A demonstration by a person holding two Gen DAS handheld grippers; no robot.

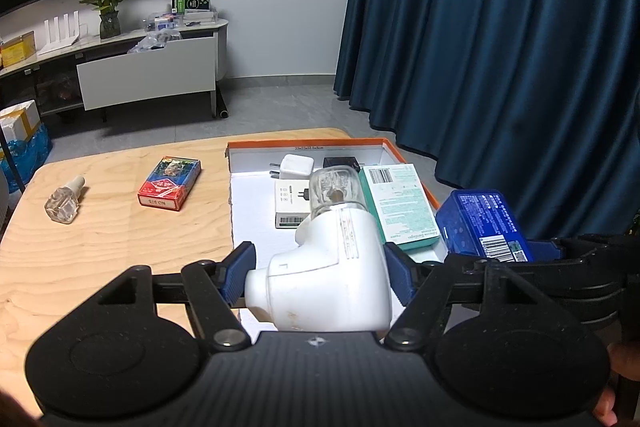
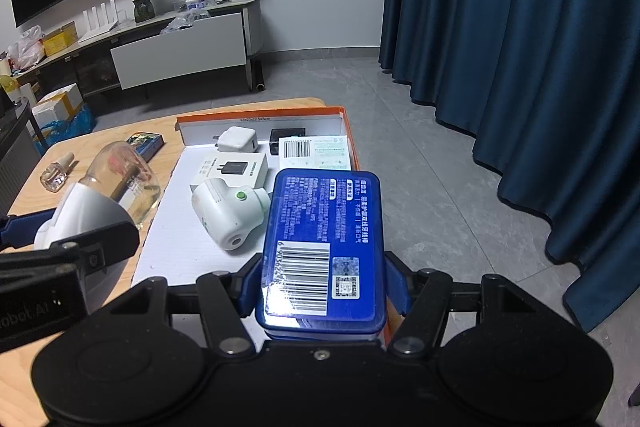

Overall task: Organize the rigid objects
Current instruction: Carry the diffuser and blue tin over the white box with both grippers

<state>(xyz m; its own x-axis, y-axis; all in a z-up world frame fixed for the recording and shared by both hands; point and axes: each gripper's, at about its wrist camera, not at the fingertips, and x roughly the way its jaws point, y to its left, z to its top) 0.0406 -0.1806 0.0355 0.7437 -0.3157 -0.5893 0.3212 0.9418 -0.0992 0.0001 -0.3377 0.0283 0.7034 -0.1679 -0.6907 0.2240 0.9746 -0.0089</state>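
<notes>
Readable stuff first: the red playing card box (image 1: 169,183) on the wooden table (image 1: 100,239) says "NO 978" on its end, and the orange-rimmed box lid (image 1: 308,145) has a tiny size line printed on its inner wall, too small for me to make out. The blue tin (image 2: 322,247) has a barcode, a QR code and Chinese text I can't read.

The left gripper (image 1: 320,277) is clamped on a white device with a clear glass dome (image 1: 324,267), blue pads against both sides. The right gripper (image 2: 324,287) pinches the blue tin the same way, held over the lid's near right corner. A glass bottle (image 1: 64,203) lies on the table, left of the cards.
</notes>
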